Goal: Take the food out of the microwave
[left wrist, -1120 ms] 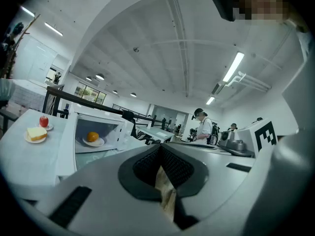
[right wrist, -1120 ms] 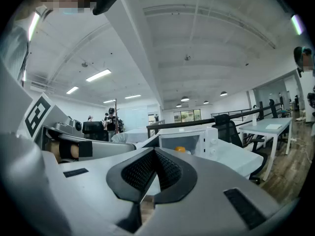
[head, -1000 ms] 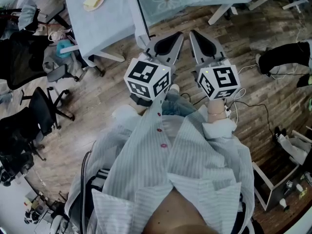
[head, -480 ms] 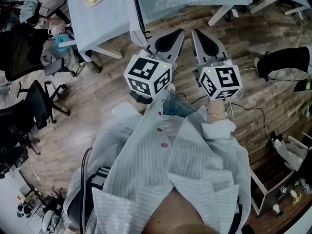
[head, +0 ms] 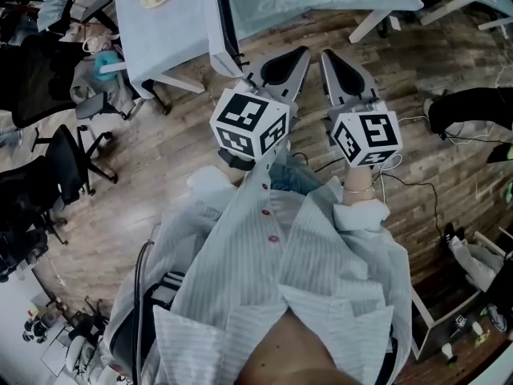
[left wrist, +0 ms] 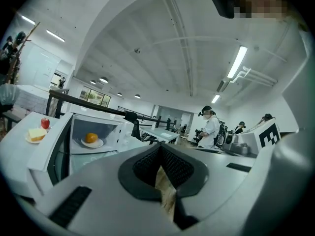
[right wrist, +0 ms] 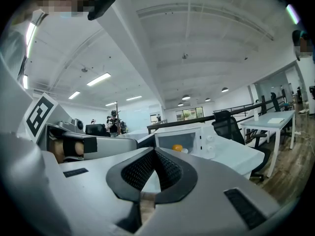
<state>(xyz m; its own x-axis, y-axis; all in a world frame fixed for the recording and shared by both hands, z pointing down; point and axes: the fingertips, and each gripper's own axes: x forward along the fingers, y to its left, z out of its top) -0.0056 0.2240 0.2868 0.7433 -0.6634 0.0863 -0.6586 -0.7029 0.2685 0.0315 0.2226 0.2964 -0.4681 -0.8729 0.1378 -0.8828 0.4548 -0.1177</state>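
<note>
The food, an orange round thing on a white plate, sits inside the microwave, whose door stands swung open to the left. The microwave rests on a white surface at the far side of the room from the person, well apart from both claws. From the left claw it lies far off to the left; from the right claw it lies almost straight ahead, just right of the tips.

On the surface left of the open door sits a second plate with a pale yellow piece and a small red round thing on it.

Both claws are closed tight, the padded tips meeting, and neither has anything in its grasp; only the wooden floor shows through the gap behind the pads.

The person holds the two claws side by side in front of the chest, close together but not touching, both pointing roughly level toward the surface. The right wrist shows bare between the claw and a pale striped shirt cuff.
</note>
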